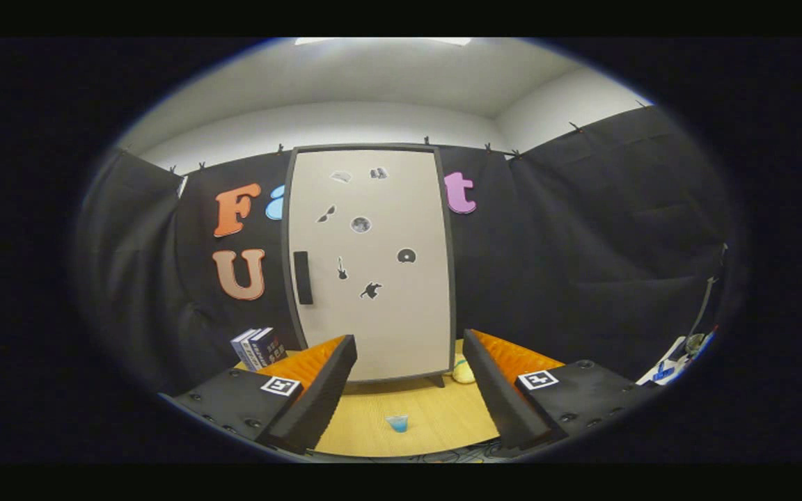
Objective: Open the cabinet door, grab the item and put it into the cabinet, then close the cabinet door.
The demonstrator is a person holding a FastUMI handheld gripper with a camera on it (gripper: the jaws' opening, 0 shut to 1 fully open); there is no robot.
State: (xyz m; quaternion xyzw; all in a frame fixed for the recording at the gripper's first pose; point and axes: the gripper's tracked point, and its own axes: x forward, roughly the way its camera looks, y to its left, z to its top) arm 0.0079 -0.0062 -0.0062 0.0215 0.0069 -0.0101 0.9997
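Note:
A tall cabinet (371,264) with a pale door stands upright on the wooden table (429,417), beyond my fingers. Its door is closed, with a dark vertical handle (303,277) near its left edge and several small stickers on its face. A small blue cup (397,423) sits on the table between my fingers, closer to me than the cabinet. My gripper (408,348) is open, with a wide gap between its fingers and nothing held. It hangs well back from the cabinet, roughly centred on the door.
A few books (259,348) lean at the cabinet's left foot, behind my left finger. A pale yellow round object (463,371) lies by the cabinet's right foot. Cables and blue-and-white clutter (672,362) sit far to the right by the black cloth wall.

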